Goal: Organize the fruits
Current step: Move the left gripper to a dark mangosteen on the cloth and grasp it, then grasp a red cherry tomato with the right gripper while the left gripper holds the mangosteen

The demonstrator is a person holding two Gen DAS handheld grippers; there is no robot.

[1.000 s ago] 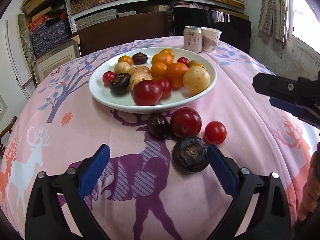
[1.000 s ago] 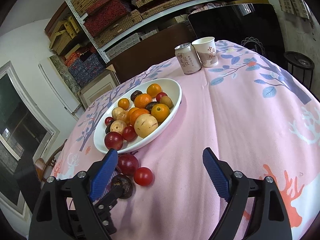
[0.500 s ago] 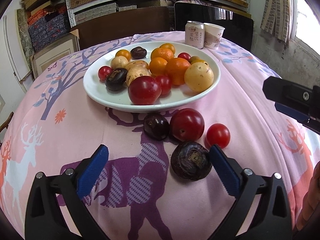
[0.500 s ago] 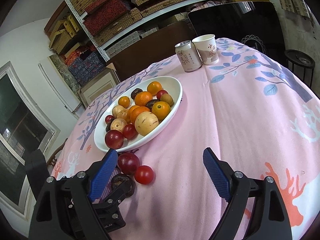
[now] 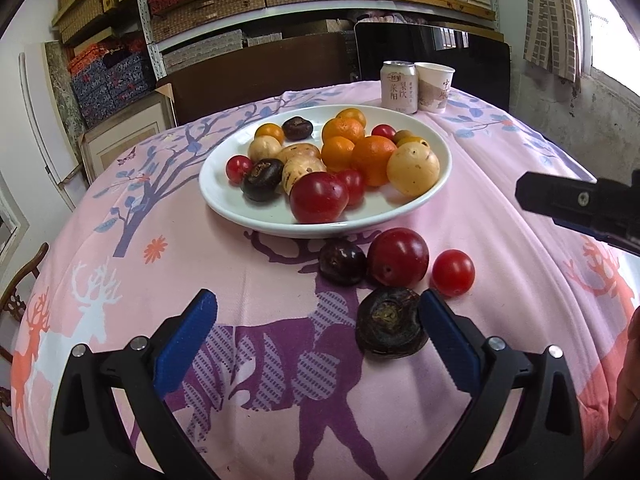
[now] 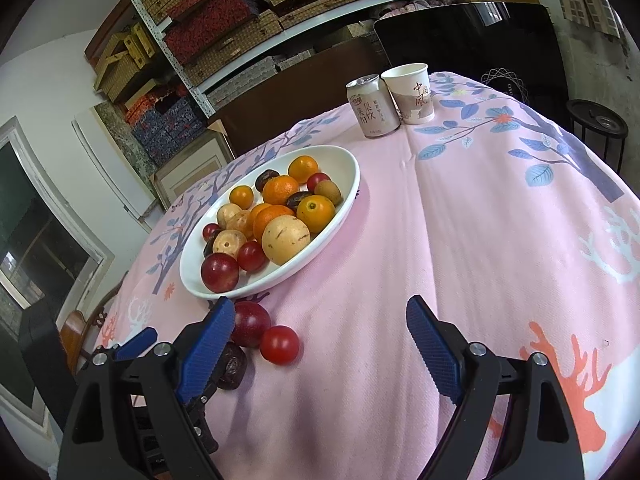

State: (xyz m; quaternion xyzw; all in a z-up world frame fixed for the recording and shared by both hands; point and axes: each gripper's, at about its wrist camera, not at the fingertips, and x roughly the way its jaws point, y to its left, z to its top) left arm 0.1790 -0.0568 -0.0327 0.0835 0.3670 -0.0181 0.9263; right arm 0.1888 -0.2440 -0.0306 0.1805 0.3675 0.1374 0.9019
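Left gripper (image 5: 316,312) spread wide, nothing held — the dark wrinkled fruit (image 5: 390,329) sits just inside its right finger (image 5: 448,344), apparently touching it

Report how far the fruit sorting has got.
Done: most fruit already sits in the white plate. In hand: nothing is gripped; the left tongs stand open around the dark water chestnut, one pad right beside it, and the right tongs are open over bare cloth. Left: four pieces on the tablecloth, the chestnut, a dark plum, a red plum and a cherry tomato.
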